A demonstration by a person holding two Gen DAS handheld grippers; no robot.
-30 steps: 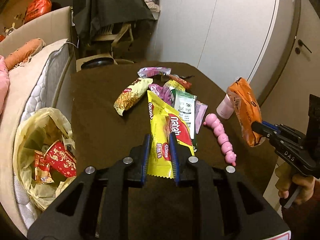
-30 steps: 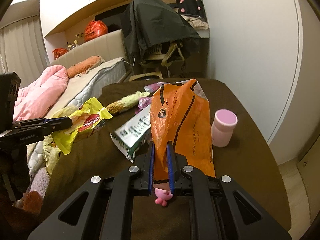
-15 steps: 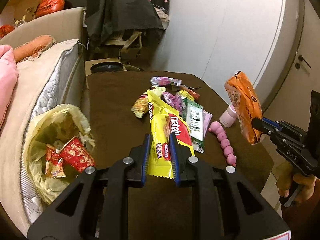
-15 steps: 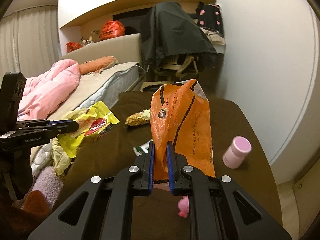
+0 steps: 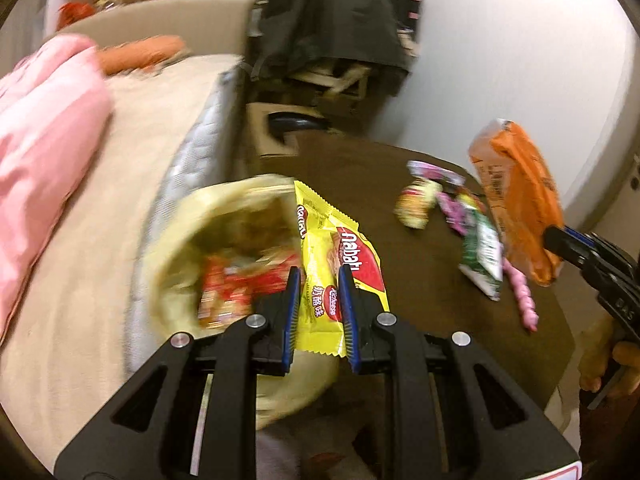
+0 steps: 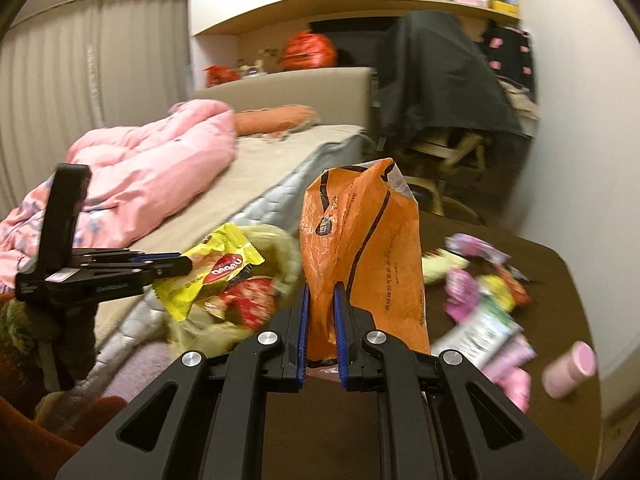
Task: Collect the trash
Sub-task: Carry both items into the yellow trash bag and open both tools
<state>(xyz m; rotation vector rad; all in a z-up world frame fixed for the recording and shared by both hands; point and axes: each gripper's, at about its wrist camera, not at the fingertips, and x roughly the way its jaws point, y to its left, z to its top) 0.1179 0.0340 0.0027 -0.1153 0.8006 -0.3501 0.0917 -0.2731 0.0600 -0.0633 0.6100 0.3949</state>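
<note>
blurring brown table (image 5: 420, 288), maybe cluttered

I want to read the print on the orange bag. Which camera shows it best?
The right wrist view: the orange bag stands close and fairly sharp, clamped in the right gripper. The left wrist view shows it smaller, at the right side, edge-on and blurred.

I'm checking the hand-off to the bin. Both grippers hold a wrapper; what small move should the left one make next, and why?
Probably ease the left gripper a little further over the yellow trash bag, then open. Its jaws are shut on the yellow snack wrapper, which hangs at the bag's near rim, not clearly above the opening. The right gripper holds the orange bag over the table.
</note>
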